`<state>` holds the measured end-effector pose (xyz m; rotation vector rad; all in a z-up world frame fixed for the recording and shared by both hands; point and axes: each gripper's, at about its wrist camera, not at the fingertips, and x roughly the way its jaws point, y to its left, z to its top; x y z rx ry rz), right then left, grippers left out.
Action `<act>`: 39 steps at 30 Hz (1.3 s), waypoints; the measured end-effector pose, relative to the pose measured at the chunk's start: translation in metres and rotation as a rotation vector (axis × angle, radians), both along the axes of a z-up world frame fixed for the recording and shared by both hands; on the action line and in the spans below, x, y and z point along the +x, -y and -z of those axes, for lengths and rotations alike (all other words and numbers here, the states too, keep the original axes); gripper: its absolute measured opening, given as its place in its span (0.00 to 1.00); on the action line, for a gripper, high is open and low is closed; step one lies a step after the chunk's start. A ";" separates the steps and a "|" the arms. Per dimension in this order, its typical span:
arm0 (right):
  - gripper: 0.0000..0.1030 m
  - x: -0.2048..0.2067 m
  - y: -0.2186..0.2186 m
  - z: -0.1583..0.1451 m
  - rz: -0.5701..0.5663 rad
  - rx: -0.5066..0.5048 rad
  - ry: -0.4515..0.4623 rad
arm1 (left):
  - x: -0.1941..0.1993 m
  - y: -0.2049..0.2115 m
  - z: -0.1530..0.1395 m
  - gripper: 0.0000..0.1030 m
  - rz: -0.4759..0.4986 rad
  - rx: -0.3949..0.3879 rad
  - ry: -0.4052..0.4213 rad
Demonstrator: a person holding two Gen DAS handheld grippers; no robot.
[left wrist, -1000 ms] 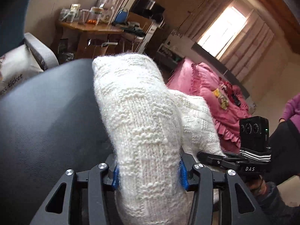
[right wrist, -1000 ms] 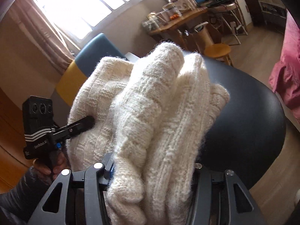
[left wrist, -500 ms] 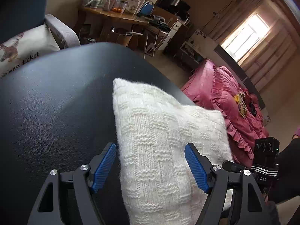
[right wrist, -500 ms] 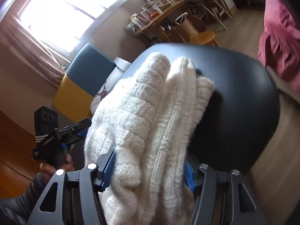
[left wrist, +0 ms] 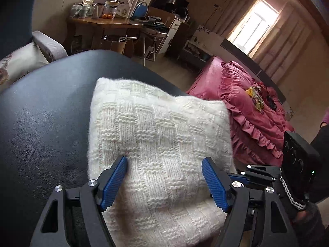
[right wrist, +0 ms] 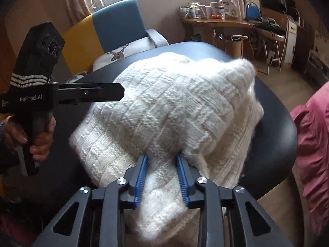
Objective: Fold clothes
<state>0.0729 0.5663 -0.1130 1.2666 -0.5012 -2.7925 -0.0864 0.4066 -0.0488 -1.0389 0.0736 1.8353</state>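
A cream knitted sweater [left wrist: 160, 127] lies folded into a thick block on the round black leather table [left wrist: 41, 133]. My left gripper [left wrist: 164, 160] is open, its blue pads [left wrist: 115, 183] standing apart over the sweater's near edge with nothing pinched between them. In the right wrist view my right gripper [right wrist: 162, 157] is shut on a fold at the near edge of the sweater [right wrist: 174, 107]. The left gripper [right wrist: 121, 91] shows there from the side, level with the sweater's left edge, held by a hand [right wrist: 39, 135].
A bed with a pink ruffled cover [left wrist: 246, 107] stands close beyond the table's right edge. A wooden desk with jars [left wrist: 98, 22] and a stool are at the back. A blue and yellow armchair [right wrist: 115, 22] with a cushion sits behind the table.
The left gripper let go of the sweater and opened; the sweater dropped flat onto the table. The right gripper's fingers have come much closer together on a fold.
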 end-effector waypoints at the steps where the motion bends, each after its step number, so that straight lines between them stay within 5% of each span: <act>1: 0.23 0.005 -0.006 0.006 0.019 -0.036 -0.009 | 0.002 -0.001 0.000 0.73 -0.007 -0.010 -0.010; 10: 0.31 0.023 0.002 -0.021 0.150 -0.091 -0.091 | 0.024 -0.003 -0.013 0.74 -0.111 -0.094 -0.132; 16: 0.36 0.022 0.030 -0.070 0.279 0.031 -0.178 | 0.046 0.037 -0.057 0.98 -0.268 -0.085 -0.285; 20: 0.38 0.016 0.048 -0.084 0.334 0.070 -0.180 | 0.060 0.056 -0.073 1.00 -0.318 -0.109 -0.363; 32: 0.38 0.008 0.095 -0.116 0.461 0.329 -0.173 | 0.087 0.094 -0.094 1.00 -0.387 -0.111 -0.402; 39: 0.38 0.007 0.091 -0.121 0.431 0.297 -0.185 | 0.099 0.094 -0.101 0.99 -0.400 -0.140 -0.433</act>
